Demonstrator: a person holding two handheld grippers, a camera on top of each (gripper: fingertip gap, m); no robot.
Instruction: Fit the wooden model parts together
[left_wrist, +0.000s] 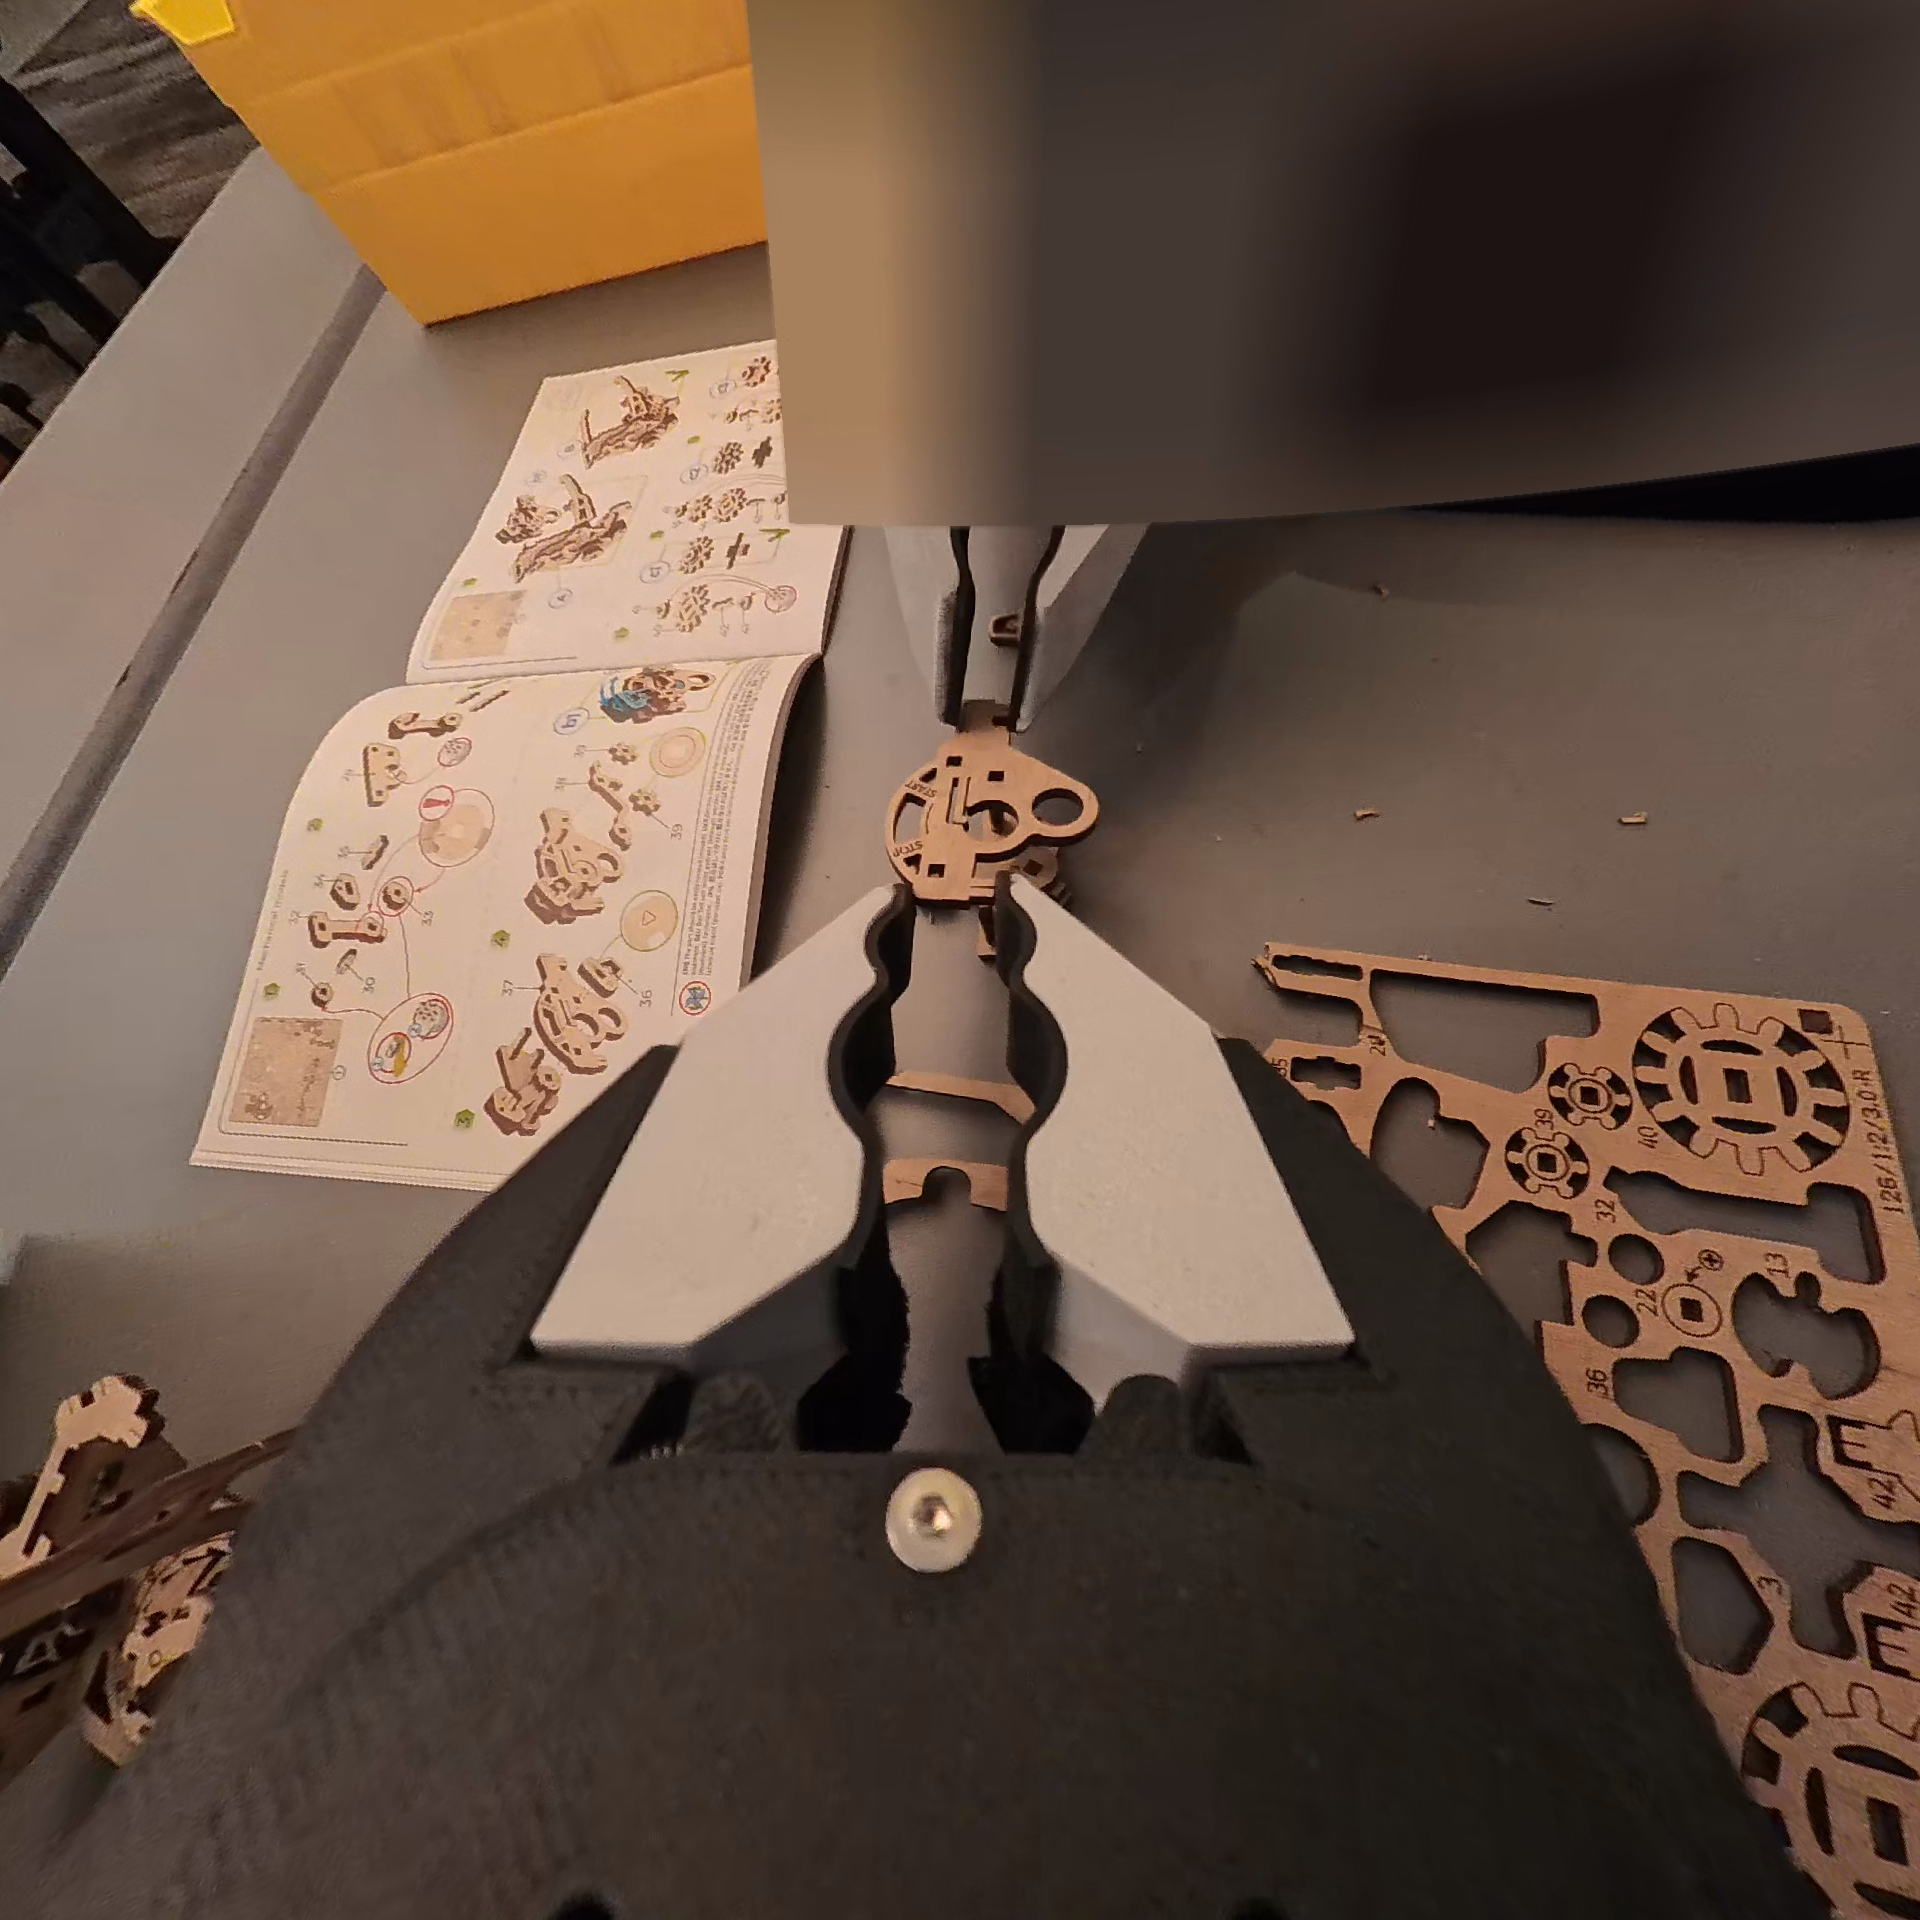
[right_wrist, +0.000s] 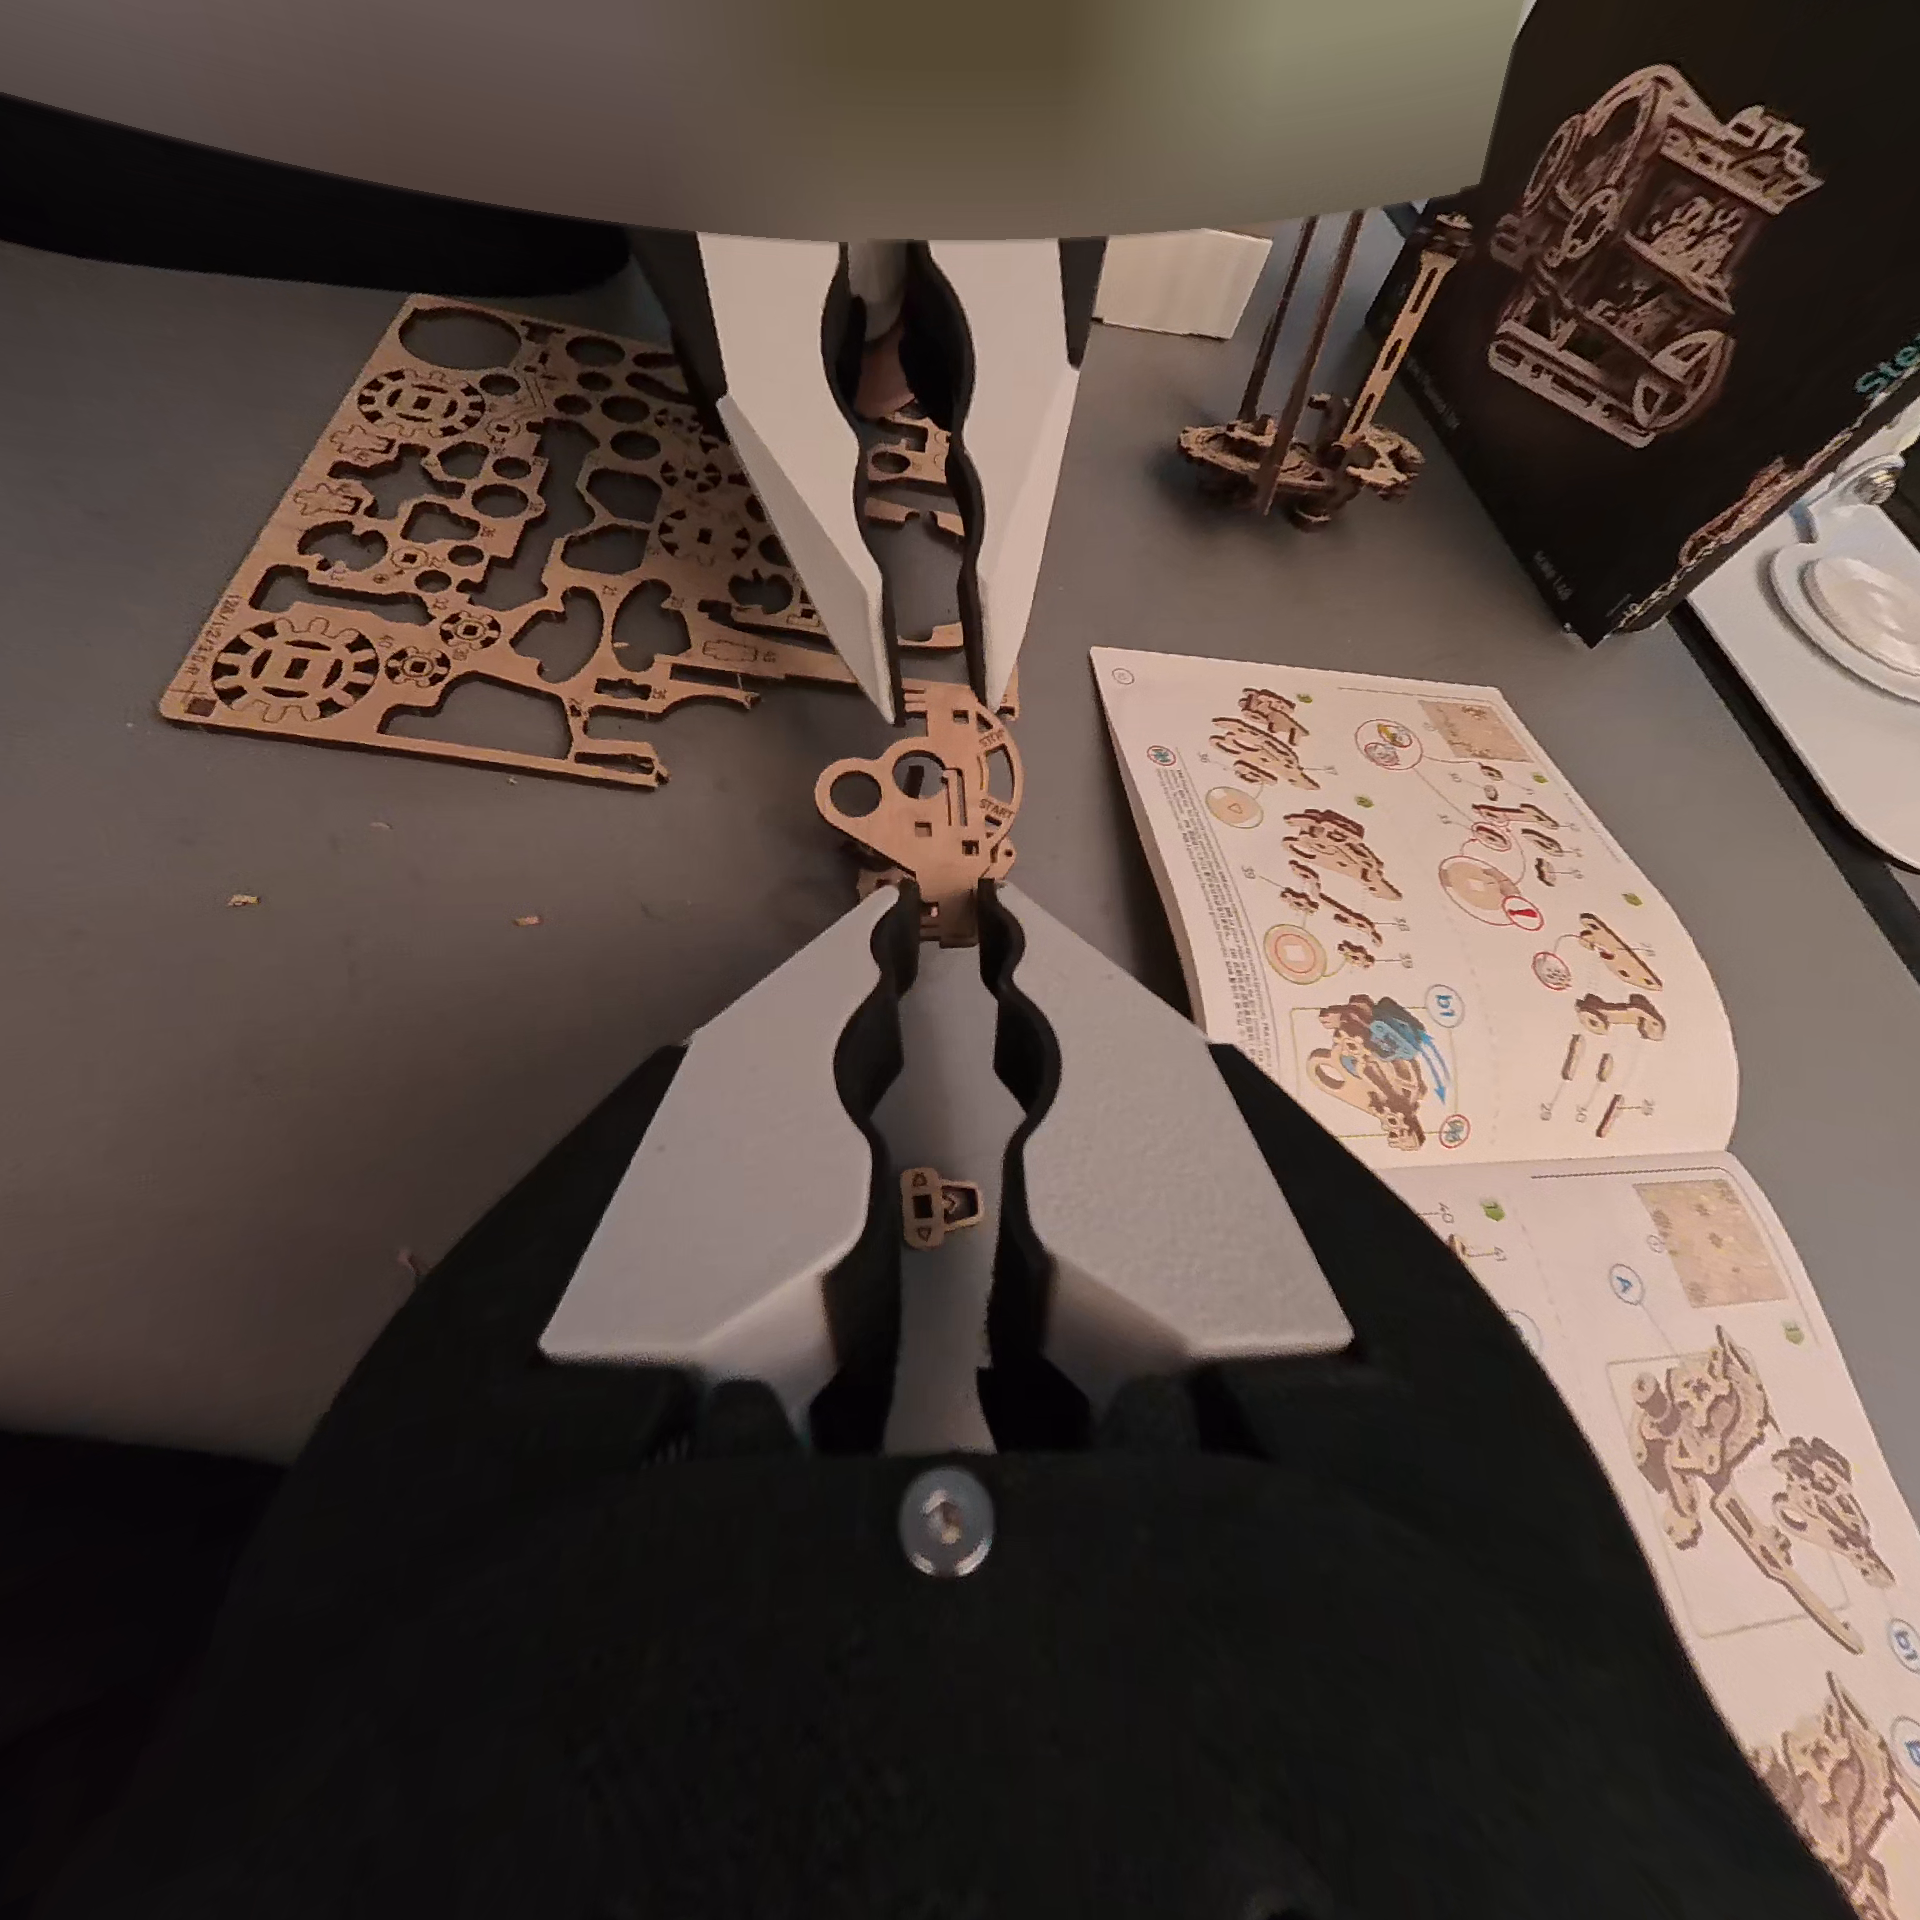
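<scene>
- Between the two sets of fingertips, above the grey table (left_wrist: 1455, 727), hangs the flat wooden part (left_wrist: 977, 821), a rounded plate with square cut-outs and a ringed lobe; each gripper pinches an opposite edge of it.
- The left gripper (left_wrist: 956, 899) reaches forward and slightly down, its jaws drawn nearly together, tips clamped on the plate's near edge.
- The right gripper (right_wrist: 940, 920) faces it head-on from the opposite side, jaws equally narrow, nipping a tab on the plate's other edge.
- A small loose wooden piece (right_wrist: 940, 1205) lies on the table under the right gripper.
- The punched-out plywood sheet (left_wrist: 1621, 1247) lies flat beside the left gripper.
- An open instruction booklet (left_wrist: 520, 914) lies on the other side.
- Farther off stand a partly built wooden assembly (right_wrist: 1299, 468), a dark product box (right_wrist: 1662, 312) and a yellow box (left_wrist: 520, 156).
</scene>
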